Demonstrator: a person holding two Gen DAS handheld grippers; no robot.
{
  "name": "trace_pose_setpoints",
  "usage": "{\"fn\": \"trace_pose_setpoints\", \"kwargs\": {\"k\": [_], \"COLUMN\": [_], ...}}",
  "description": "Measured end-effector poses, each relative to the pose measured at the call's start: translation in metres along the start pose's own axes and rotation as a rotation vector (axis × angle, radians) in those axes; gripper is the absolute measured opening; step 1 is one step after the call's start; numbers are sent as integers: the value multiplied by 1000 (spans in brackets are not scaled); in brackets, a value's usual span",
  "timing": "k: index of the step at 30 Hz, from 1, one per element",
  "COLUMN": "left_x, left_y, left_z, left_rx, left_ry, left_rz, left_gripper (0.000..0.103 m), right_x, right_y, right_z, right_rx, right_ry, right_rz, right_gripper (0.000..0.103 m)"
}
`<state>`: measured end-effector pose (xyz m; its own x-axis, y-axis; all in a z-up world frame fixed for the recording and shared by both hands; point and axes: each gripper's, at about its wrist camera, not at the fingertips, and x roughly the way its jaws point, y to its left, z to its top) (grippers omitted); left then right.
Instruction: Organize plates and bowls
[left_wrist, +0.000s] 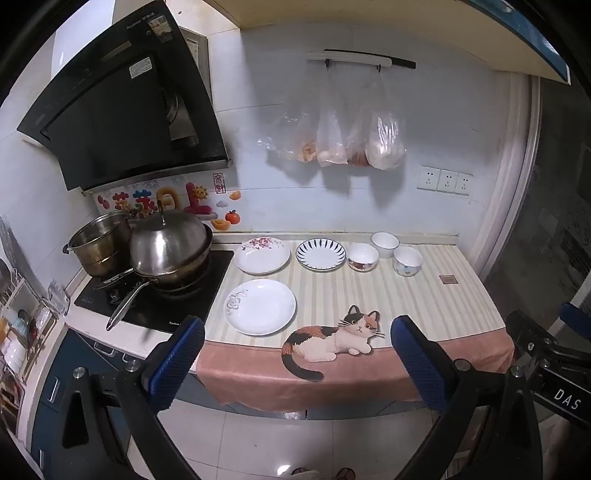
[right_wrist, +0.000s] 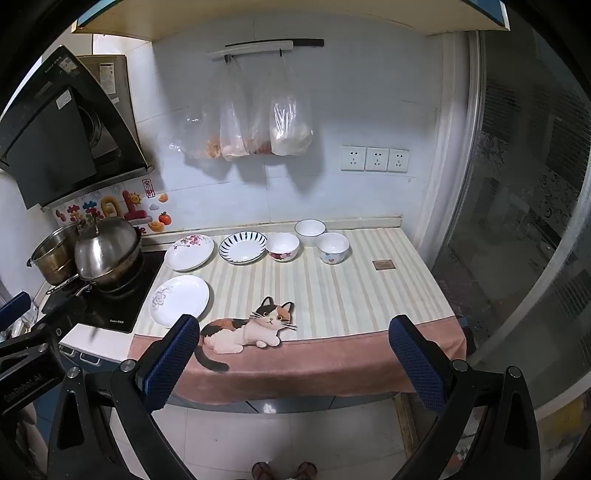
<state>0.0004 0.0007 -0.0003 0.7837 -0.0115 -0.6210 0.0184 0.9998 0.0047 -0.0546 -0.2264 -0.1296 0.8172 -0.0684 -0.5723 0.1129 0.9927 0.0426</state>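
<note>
My left gripper (left_wrist: 297, 345): jaws spread wide, nothing between the blue pads; it hangs low in the frame, short of the counter's front edge
My right gripper (right_wrist: 293, 343): likewise wide apart and empty; also held back from the counter, low in its frame
Plain white plate (left_wrist: 260, 307): centre of the left view, nearest me on the striped cloth (left_wrist: 424, 306); a grey flower on its left rim
Floral plate (left_wrist: 262, 254): behind the white plate, just beside the stove
Blue-rayed plate (left_wrist: 320, 254): right of the floral plate, close but apart
Bowls: a red-patterned bowl (left_wrist: 363, 257), a plain white bowl (left_wrist: 385, 244) farther back, a blue-flowered bowl (left_wrist: 407, 260) rightmost; clustered near each other, all upright
Stove side: lidded wok (left_wrist: 168, 247) and steel pot (left_wrist: 99, 243) at middle left
Cloth front: a printed cat (left_wrist: 332, 338) lies between my left pads in the picture
</note>
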Motion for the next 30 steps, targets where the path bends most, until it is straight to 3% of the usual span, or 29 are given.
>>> {"fn": "trace_pose_setpoints", "kwargs": {"k": [30], "left_x": [3], "left_y": [-1], "left_z": [3], "left_rx": [6], "left_ry": [-9], "left_rz": [12], "left_gripper": [103], "right_x": [6], "right_y": [7], "right_z": [10], "right_rx": [9], "right_ry": [-20], "right_rz": [13], "right_gripper": [103]}}
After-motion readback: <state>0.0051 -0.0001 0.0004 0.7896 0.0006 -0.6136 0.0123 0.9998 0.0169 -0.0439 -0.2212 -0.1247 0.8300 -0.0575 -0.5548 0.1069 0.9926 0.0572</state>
